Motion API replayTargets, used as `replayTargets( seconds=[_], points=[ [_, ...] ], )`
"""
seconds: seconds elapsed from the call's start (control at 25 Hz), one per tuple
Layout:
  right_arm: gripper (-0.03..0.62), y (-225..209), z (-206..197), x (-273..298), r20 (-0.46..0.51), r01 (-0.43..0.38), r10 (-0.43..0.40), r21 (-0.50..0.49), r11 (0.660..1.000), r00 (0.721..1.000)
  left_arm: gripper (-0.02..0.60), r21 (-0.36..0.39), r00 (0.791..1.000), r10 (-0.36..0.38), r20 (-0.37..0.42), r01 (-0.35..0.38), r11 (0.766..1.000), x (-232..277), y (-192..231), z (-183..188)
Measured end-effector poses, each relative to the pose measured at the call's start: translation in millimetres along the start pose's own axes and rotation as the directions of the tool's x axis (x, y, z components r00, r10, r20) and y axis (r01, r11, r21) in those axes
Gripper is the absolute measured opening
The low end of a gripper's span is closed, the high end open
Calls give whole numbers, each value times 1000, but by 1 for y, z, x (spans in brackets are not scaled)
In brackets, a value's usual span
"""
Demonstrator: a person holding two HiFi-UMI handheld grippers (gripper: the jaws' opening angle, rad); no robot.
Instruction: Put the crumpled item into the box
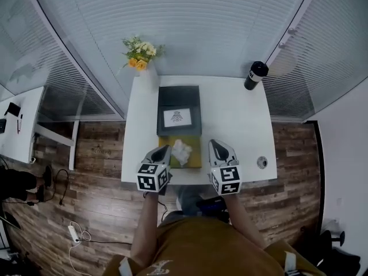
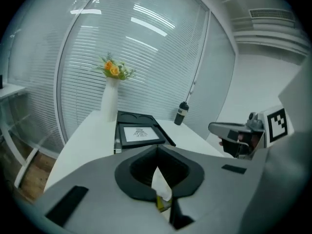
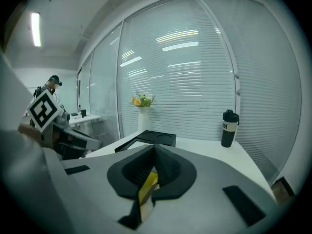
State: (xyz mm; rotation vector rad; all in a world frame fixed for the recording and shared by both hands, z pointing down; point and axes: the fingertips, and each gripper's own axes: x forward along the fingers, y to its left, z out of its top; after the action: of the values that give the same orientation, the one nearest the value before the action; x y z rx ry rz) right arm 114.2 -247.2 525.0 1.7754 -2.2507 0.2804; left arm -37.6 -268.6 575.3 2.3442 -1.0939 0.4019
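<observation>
- Crumpled paper [image 1: 181, 152], in the head view, lies on a shallow yellow tray [image 1: 195, 161] at the near edge of the white table [image 1: 236, 119]. The tray sits right against the front of the black box [image 1: 179, 99]. My left gripper [image 1: 165, 150] points at the paper from the left, touching it or just beside it; I can't settle which from up here. My right gripper [image 1: 217, 145] hovers off the tray's right side, apart from it
- Left gripper view: the left gripper [image 2: 156, 152] has its jaws brought together at the tips with nothing pinched there. Through the slot lower down I see the paper [image 2: 160, 184] and a sliver of the yellow tray [image 2: 161, 204] beneath it, so I read the paper as lying loose under the tool, not held. The black box [image 2: 141, 134] is farther along the table
- Right gripper view: the right gripper [image 3: 155, 159] is likewise closed and empty, with only the yellow tray [image 3: 147, 186] showing through its slot and the black box [image 3: 156, 138] beyond
- Progress, as I judge it: if the yellow tray is the bottom of the box, the paper is already in and only pulling back is left. If the black box is meant, the pick and the drop are both not yet done
</observation>
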Motion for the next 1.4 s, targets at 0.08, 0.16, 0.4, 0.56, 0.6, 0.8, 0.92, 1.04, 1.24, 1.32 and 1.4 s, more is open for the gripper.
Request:
replayTargets(
  seconds=[0.08, 0.16, 0.4, 0.56, 0.6, 0.8, 0.92, 1.04, 1.24, 1.32, 1.4],
  points=[
    [12, 7, 8, -6, 7, -3, 3, -27, 1000, 1000, 25, -42, 996, -7, 85, 11, 999, -14, 2, 15],
    [12, 11, 22, -16, 45, -4, 5, -11, 1000, 999, 25, -50, 988, -16, 154, 24, 998, -29, 2, 30],
    [12, 24, 55, -39, 130, 4, 2, -52, 999, 991, 23, -21, 946, -71, 315, 82, 996, -74, -13, 72],
    [12, 29, 58, -48, 140, 16, -8, -55, 998, 990, 25, 80, 949, -33, 313, 9, 997, -84, -20, 76],
    [12, 31, 58, -49, 141, 14, -6, -57, 998, 990, 25, 101, 947, -13, 322, -21, 995, -87, -19, 76],
    [12, 34, 59, -57, 150, 9, 0, -57, 998, 989, 23, 131, 935, 4, 355, -54, 990, -100, -26, 77],
    [12, 36, 60, -60, 156, 9, 1, -63, 998, 988, 23, 145, 936, 2, 352, -56, 988, -107, -29, 74],
    [12, 40, 63, -62, 163, 10, 4, -86, 996, 987, 25, 145, 938, 17, 346, -71, 987, -112, -24, 71],
    [12, 46, 60, -63, 155, -3, 16, -79, 997, 988, 25, 140, 940, 22, 341, -74, 987, -116, -20, 68],
    [12, 47, 57, -63, 156, -20, 28, -54, 998, 987, 25, 130, 938, 23, 346, -72, 989, -118, -19, 68],
    [12, 48, 55, -64, 150, -26, 34, -49, 998, 988, 24, 105, 935, 25, 353, -66, 992, -118, -18, 67]
  ],
)
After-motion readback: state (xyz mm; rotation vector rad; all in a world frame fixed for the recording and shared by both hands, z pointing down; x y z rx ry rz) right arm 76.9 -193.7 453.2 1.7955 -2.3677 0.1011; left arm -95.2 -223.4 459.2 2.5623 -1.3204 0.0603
